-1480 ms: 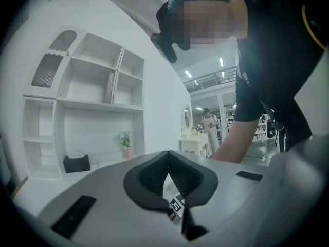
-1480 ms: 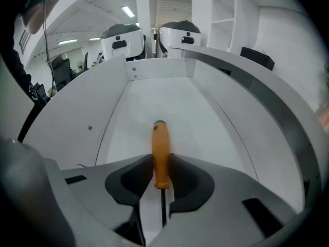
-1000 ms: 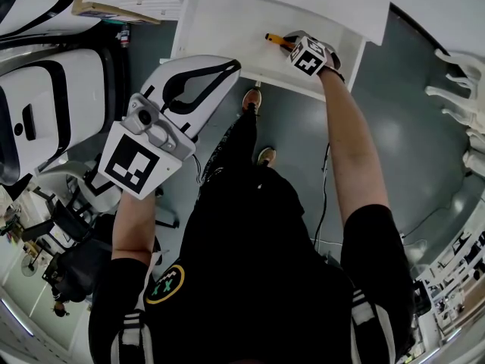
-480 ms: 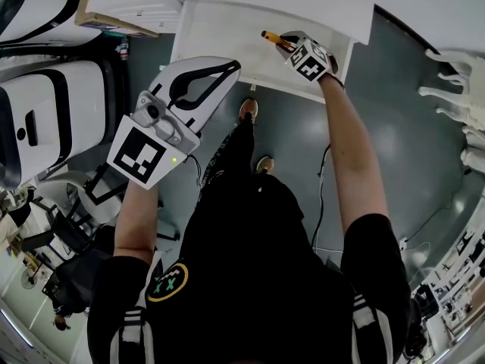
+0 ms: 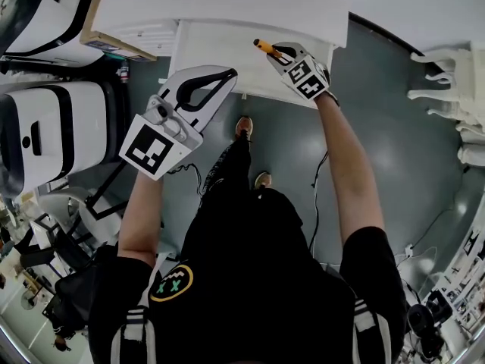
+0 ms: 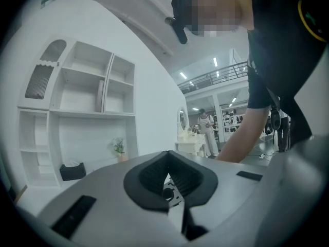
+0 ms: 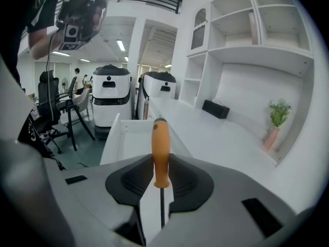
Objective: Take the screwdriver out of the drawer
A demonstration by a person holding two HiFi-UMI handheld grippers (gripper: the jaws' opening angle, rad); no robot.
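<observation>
1. The right tongs (image 7: 161, 161) are nearly closed and grip the screwdriver (image 7: 160, 148). Both dark pads press the lower part of its orange handle. The butt of the handle points away from the tongs, and the thin metal shaft runs back between the jaws.
2. In the head view the screwdriver (image 5: 264, 47) is held up over the right part of the white drawer (image 5: 208, 51). The drawer stands pulled out from under the white desk (image 5: 227, 2).
3. In the right gripper view the drawer (image 7: 126, 133) lies below and beyond the handle.
4. The left tongs (image 6: 167, 156) have their tips together with nothing between them.
5. In the head view the left tongs (image 5: 221, 74) are in front of the drawer's left part.
6. Two white machines (image 5: 45, 127) stand on the floor to the left of the drawer.
</observation>
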